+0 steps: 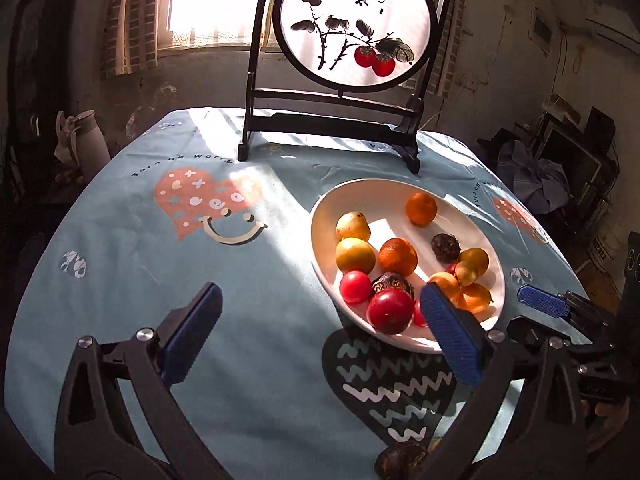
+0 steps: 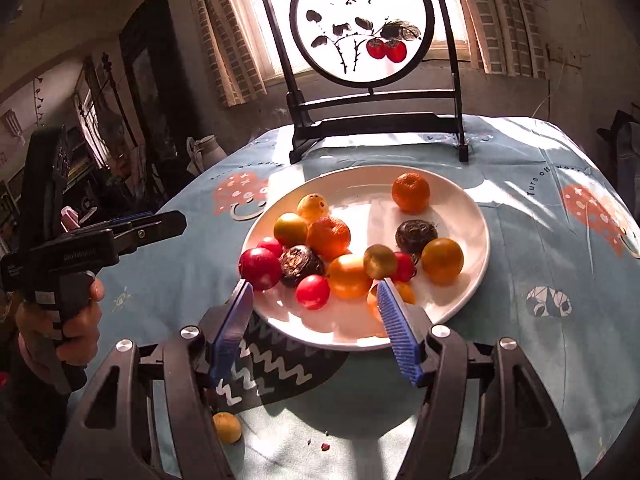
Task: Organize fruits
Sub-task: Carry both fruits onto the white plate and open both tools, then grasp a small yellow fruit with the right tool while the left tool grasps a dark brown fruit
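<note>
A white plate [image 1: 472, 220] [image 2: 460, 208] on the blue tablecloth holds several fruits: oranges [image 2: 410, 192], red fruits [image 2: 260, 268], yellow ones [image 2: 442, 261] and dark wrinkled ones [image 2: 416, 235]. My left gripper [image 1: 320, 312] is open and empty, its right finger over the plate's near rim. My right gripper [image 2: 314, 308] is open and empty, over the plate's near edge. A small yellow fruit [image 2: 227, 427] lies loose on the cloth beneath the right gripper. A dark fruit [image 1: 402, 460] lies on the cloth under the left gripper.
A black-framed round painted screen [image 1: 356, 24] [image 2: 362, 24] stands at the table's far edge. The right gripper shows in the left wrist view [image 1: 560, 312]; the hand-held left gripper shows in the right wrist view [image 2: 132, 232]. A white jug [image 1: 90, 136] stands beyond the table's left.
</note>
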